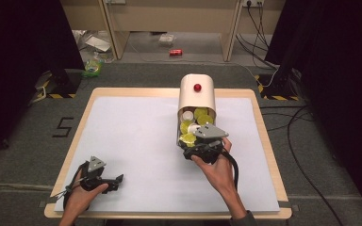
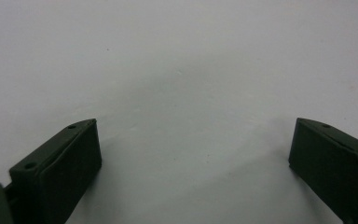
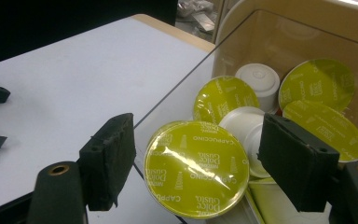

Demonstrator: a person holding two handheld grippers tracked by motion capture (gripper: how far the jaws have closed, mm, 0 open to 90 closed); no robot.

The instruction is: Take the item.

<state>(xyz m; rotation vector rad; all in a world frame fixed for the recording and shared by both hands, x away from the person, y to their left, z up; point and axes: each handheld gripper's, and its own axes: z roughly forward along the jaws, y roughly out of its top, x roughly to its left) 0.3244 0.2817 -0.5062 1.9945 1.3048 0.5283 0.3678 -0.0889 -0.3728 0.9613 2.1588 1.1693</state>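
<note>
Reaching into the cream, round-topped plastic capsule box with a red knob (image 1: 197, 96), the right tool (image 1: 199, 149) stands at the box's open, clear front, its jaws partly open on either side of a yellow-green foil-lidded Cappuccino coffee capsule (image 3: 196, 168). The pads do not look pressed on the capsule; it sits between them, at the front of the box's tray, nearest the person. Behind it in the box lie more yellow-green capsules (image 3: 317, 84) and two white plastic ones (image 3: 258, 81).

To do this step well, I judge the tool should settle so both pads meet the capsule's rim squarely, not the thin foil face, which would dent or slip. Closing gently and drawing straight out from the box's mouth should keep the neighbouring capsules from tumbling.

The left tool (image 1: 104, 181) rests well away from the box, near the front left corner of the white-topped wooden surface (image 1: 136, 141), its jaws wide with nothing between them.

The right gripper view gives the printed lid and the gap on each side of the capsule; the high view gives instead the whole box, its red knob and how far the idle left tool is from it. The left gripper view shows the bare white top between the left tool's wide jaws.
</note>
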